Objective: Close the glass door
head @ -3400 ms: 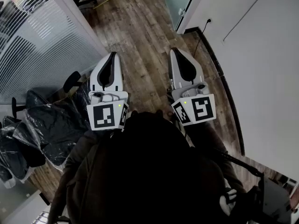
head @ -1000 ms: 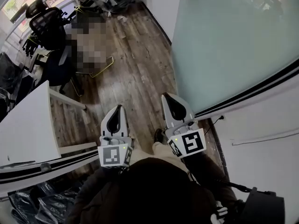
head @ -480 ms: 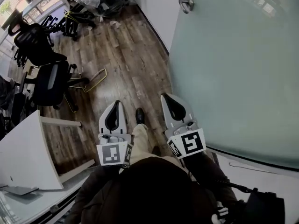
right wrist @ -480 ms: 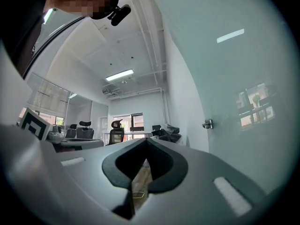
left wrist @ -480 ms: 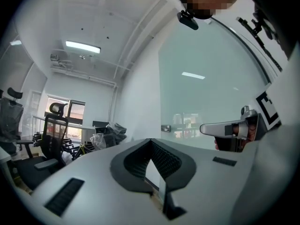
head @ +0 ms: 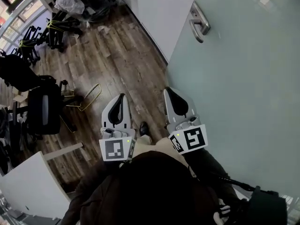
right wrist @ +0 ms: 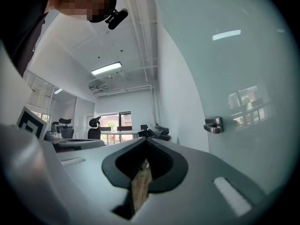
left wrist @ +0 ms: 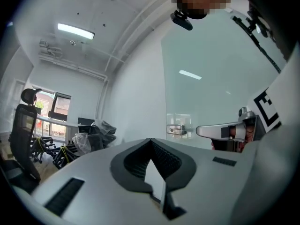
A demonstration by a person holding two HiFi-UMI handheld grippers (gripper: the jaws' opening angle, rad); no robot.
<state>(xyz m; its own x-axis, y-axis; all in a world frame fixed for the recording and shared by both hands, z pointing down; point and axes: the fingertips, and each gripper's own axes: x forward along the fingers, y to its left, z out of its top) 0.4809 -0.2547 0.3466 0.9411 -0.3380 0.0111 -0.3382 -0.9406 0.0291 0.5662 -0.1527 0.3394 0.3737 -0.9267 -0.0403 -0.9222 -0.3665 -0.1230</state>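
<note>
The frosted glass door [head: 243, 88] fills the right of the head view, its metal handle [head: 200, 25] up and ahead of both grippers. My left gripper [head: 122, 96] and right gripper [head: 167, 91] are held side by side over the wooden floor, both shut with nothing in them. The right one hangs close beside the door's face, well short of the handle. In the right gripper view the handle [right wrist: 213, 125] sticks out from the glass door [right wrist: 234, 78] beyond the shut jaws of the right gripper [right wrist: 146, 139]. In the left gripper view the left gripper [left wrist: 151, 140] points toward the handle [left wrist: 177, 130].
A white wall [head: 159, 8] meets the door's far edge. Black office chairs [head: 42, 109] and a yellow wire frame [head: 86, 97] stand on the wooden floor [head: 117, 64] at left. A white desk [head: 28, 186] is at lower left. The person's shoe [head: 144, 128] shows between the grippers.
The person has walked up alongside the glass door; the handle has come nearer and further right in view. Both grippers stay shut and side by side.
</note>
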